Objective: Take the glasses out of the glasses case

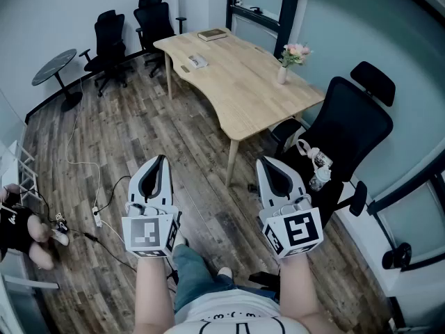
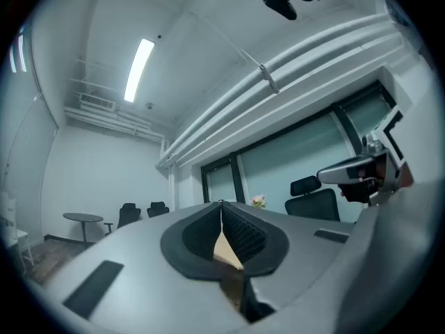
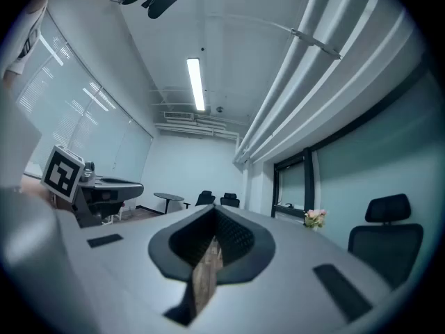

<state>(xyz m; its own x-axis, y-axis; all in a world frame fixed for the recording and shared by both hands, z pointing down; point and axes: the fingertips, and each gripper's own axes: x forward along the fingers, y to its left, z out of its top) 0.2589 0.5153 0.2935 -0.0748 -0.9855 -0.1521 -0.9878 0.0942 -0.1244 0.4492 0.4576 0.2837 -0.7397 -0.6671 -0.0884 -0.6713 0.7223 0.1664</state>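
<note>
I stand on the wood floor some way from the light wooden table [image 1: 243,96]. A small pale object [image 1: 197,62] lies near the table's far left edge; it may be the glasses case, but it is too small to tell. No glasses show. My left gripper [image 1: 163,159] and right gripper [image 1: 263,162] are held side by side in front of my body, pointing toward the table and well short of it. Both are shut with nothing between the jaws, as the left gripper [image 2: 221,204] and right gripper [image 3: 212,208] show in their own views.
A book [image 1: 212,35] and a vase of pink flowers [image 1: 282,69] stand on the table. A black office chair [image 1: 348,134] is at the right, two more chairs [image 1: 111,30] and a round side table [image 1: 55,65] at the back left. A cable with a power strip [image 1: 97,218] crosses the floor.
</note>
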